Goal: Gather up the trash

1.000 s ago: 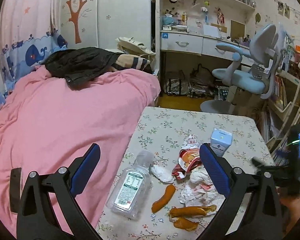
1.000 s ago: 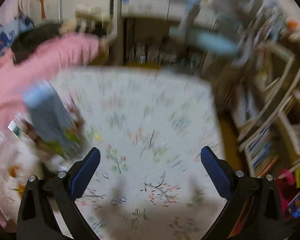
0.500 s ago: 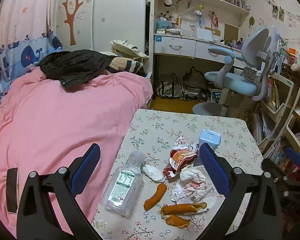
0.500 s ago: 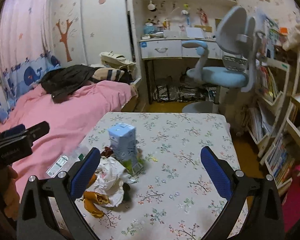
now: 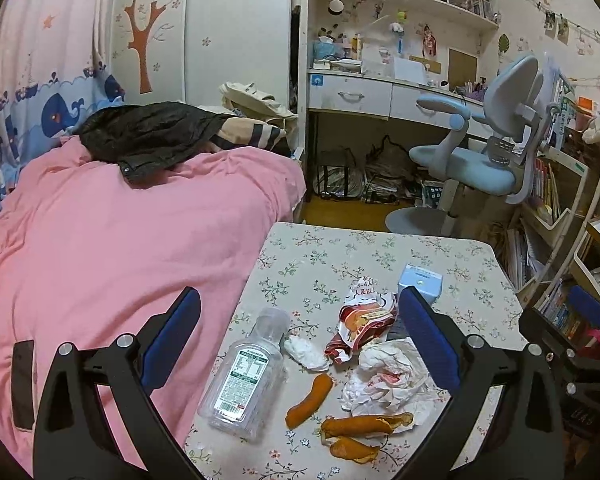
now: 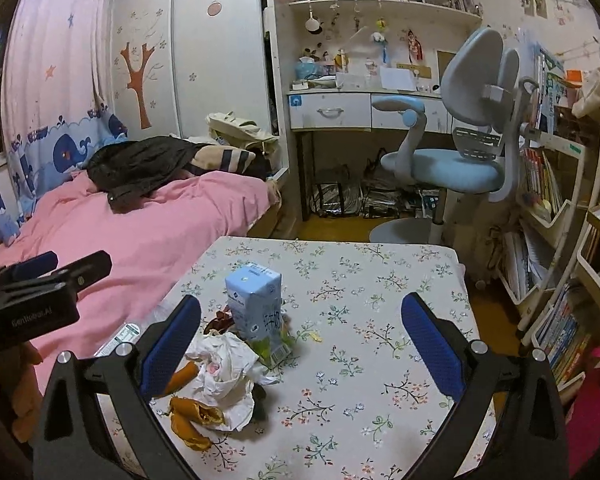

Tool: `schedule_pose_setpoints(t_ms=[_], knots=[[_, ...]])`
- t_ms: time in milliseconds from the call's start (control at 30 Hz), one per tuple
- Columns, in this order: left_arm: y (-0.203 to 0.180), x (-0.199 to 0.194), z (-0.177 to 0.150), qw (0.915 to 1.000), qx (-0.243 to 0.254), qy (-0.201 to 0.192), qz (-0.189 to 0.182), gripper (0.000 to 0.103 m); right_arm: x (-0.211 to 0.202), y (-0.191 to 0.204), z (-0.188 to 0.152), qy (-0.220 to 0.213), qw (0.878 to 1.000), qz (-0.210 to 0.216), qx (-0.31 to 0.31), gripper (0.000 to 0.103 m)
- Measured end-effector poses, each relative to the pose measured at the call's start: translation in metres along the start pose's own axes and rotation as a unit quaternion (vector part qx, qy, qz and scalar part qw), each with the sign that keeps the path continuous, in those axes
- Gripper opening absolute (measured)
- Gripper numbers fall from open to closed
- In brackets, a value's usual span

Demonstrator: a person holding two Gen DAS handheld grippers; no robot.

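Observation:
Trash lies on a floral table: a clear plastic bottle, a small white tissue, a red snack wrapper, crumpled white paper, orange peels and a blue carton. My left gripper is open and empty above the pile. My right gripper is open and empty over the table, with the carton, the paper and the peels at its left finger.
A pink bed borders the table's left side. A blue desk chair and a desk stand behind. Bookshelves line the right. A pink object sits at the lower right.
The right gripper swung from a blurred close view of the table to a steady, level view. The left gripper drew back slightly. Both stay open.

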State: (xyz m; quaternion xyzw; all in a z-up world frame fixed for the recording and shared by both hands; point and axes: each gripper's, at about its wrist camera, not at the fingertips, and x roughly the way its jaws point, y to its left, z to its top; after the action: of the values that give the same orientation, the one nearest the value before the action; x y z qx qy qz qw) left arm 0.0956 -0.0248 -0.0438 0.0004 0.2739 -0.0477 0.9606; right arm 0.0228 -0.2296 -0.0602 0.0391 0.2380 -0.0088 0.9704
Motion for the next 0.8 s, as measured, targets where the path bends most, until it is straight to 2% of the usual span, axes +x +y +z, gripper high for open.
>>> schedule_pose_setpoints(t_ms=[800], knots=[[0.0011, 0.0011, -0.0016, 1.0, -0.002, 0.003, 0.002, 0.096, 0.0067, 0.007, -0.0021, 0.016, 1.0, 0.012, -0.007, 0.097]])
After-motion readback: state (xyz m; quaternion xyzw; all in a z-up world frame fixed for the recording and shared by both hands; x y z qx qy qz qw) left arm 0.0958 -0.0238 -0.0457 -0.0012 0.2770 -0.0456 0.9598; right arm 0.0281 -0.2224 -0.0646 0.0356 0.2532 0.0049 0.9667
